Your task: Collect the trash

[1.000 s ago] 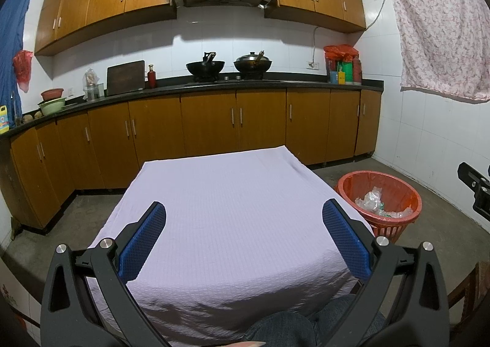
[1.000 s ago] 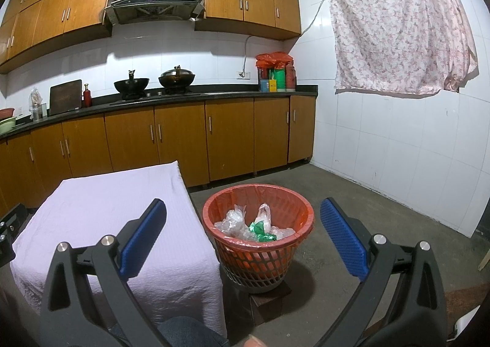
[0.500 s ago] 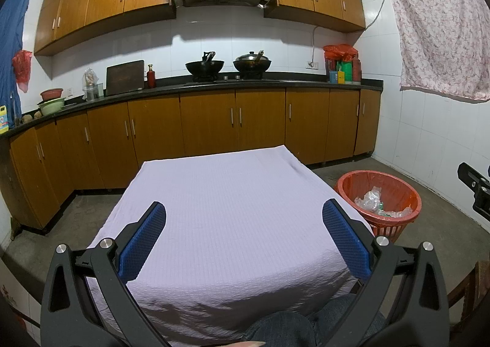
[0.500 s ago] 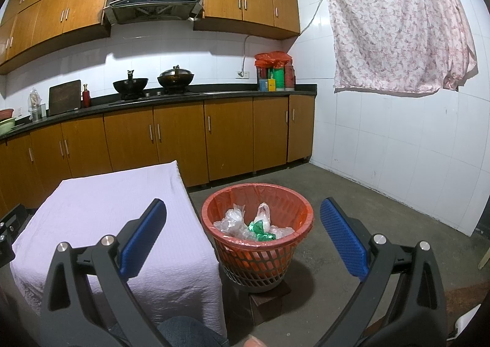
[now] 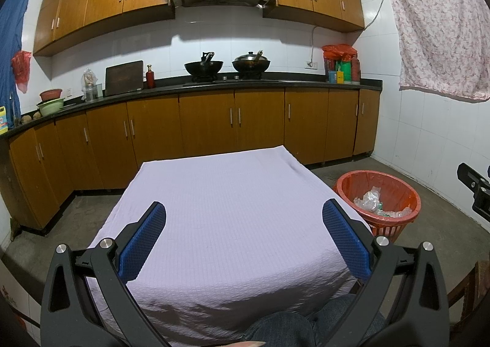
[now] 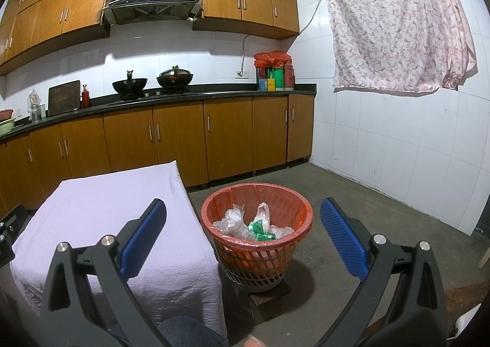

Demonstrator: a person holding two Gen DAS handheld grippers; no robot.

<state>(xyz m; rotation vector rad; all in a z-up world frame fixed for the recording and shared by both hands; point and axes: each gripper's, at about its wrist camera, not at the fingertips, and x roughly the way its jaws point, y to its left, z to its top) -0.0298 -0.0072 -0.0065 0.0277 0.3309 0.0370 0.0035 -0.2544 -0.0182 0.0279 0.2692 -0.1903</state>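
Observation:
An orange-lined mesh trash basket (image 6: 294,206) stands on the floor to the right of the table. It holds crumpled clear plastic (image 6: 234,219) and a green wrapper (image 6: 260,229). It also shows in the left wrist view (image 5: 407,193). My left gripper (image 5: 243,218) is open and empty above the near part of the table with a lilac cloth (image 5: 226,193). My right gripper (image 6: 243,218) is open and empty, held near and above the basket. No loose trash shows on the cloth.
Brown kitchen cabinets (image 5: 208,123) and a dark counter with two woks (image 5: 226,66) run along the back wall. A white tiled wall (image 6: 398,147) with a hanging floral cloth stands at the right. The basket sits on a dark block (image 6: 269,296). My knee (image 5: 281,328) shows at the bottom.
Both grippers have stayed nearly still and open. The views have shifted only slightly.

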